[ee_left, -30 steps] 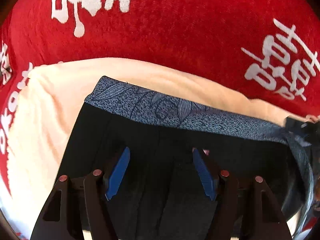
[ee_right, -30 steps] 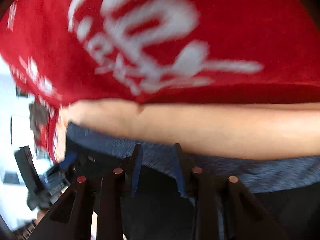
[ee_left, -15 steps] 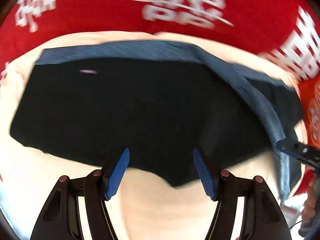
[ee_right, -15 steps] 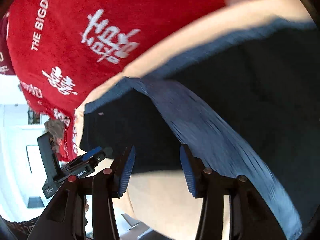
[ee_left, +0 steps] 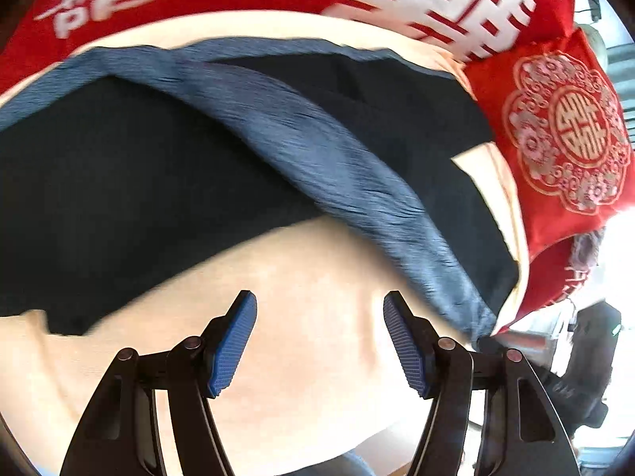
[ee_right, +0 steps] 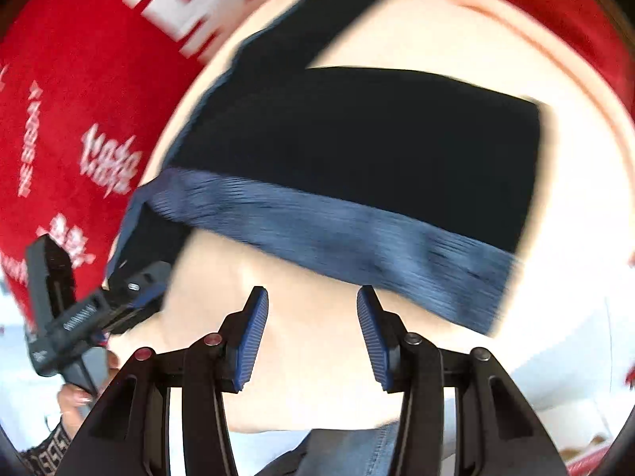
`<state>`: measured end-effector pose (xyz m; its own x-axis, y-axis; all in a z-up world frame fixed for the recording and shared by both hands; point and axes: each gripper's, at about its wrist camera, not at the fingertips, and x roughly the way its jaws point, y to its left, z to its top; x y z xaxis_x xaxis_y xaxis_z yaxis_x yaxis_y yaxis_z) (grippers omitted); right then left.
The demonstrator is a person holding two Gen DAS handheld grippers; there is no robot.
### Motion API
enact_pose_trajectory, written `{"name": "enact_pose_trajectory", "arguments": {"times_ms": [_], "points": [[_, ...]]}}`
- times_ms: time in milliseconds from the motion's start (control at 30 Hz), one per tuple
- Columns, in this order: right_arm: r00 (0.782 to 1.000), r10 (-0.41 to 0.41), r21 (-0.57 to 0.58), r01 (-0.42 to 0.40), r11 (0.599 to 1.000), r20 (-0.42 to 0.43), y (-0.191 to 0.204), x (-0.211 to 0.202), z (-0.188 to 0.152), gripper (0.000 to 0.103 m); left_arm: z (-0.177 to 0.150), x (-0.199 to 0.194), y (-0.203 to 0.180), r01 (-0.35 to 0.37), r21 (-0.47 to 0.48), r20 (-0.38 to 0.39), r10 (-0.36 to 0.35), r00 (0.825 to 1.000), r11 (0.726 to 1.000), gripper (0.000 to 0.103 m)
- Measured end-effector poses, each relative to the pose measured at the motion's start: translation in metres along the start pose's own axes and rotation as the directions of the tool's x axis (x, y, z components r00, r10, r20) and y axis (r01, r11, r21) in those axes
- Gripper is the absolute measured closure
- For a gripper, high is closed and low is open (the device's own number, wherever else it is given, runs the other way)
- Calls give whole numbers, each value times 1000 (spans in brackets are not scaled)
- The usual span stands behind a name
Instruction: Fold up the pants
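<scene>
**Both grippers back off the half-folded pants**

Since half a second ago both grippers have drawn back toward the near edge, so bare cream cloth now lies between their blue pads where dark fabric showed before. The left gripper [ee_left: 319,341] stands wide, holding nothing, above the cream cloth [ee_left: 301,277]. The right gripper [ee_right: 312,337] is likewise spread apart and empty, though narrower than the left; in the left wrist view only its dark tip [ee_left: 490,343] shows, just beside the end of the waistband.

The pants [ee_right: 357,131] lie flat on the cream cloth, which covers a red blanket [ee_right: 71,91] printed with white characters. They are black with a mottled blue-grey waistband [ee_right: 341,230]. One side has been turned over, so the waistband runs as a slanting strip across the black fabric in the left wrist view [ee_left: 317,150]. Both pictures are motion-blurred, so fine creases cannot be read.
</scene>
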<state>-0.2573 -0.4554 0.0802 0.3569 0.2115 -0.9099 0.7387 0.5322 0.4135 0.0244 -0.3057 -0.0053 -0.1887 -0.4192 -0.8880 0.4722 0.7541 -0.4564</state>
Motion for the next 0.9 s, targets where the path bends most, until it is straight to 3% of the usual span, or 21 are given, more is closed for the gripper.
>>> {"name": "enact_pose_trajectory", "arguments": {"times_ms": [100, 267, 400, 533, 600, 633, 667, 700, 733, 900], "points": [[999, -36, 52, 35, 998, 24, -31, -8, -6, 52, 0, 13, -16, 35, 5, -3, -35, 999, 999, 35], [996, -90, 17, 89, 996, 20, -61, -11, 0, 52, 1, 39, -33, 29, -1, -36, -29, 999, 1000, 35], [998, 49, 34, -48, 998, -25, -75, -3, 11, 52, 2, 46, -49, -6, 11, -11, 6, 1000, 1000, 26], [974, 194, -8, -196, 981, -118, -78, 7, 25, 54, 3, 50, -52, 13, -50, -21, -14, 1000, 999, 26], [962, 222, 2, -225, 974, -161, -81, 12, 28, 77, 4, 50, -54, 21, -71, -20, -22, 1000, 997, 26], [952, 241, 16, -242, 970, -186, -82, 16, 31, 99, 5, 50, -53, 30, -92, -18, -32, 999, 995, 29], [950, 243, 17, -244, 970, -195, -81, 16, 34, 100, 5, 50, -53, 43, -107, -16, -45, 999, 993, 38], [948, 250, 5, -254, 967, -198, -78, 12, 38, 100, 6, 51, -52, 79, -128, -23, -83, 996, 989, 70], [946, 257, -16, -265, 964, -199, -73, 5, 44, 100, 8, 53, -51, 100, -152, -46, -108, 993, 983, 81], [930, 324, -120, -347, 930, -174, -34, -34, 94, 100, 22, 35, -65, 108, -160, 0, -110, 994, 981, 81]]}}
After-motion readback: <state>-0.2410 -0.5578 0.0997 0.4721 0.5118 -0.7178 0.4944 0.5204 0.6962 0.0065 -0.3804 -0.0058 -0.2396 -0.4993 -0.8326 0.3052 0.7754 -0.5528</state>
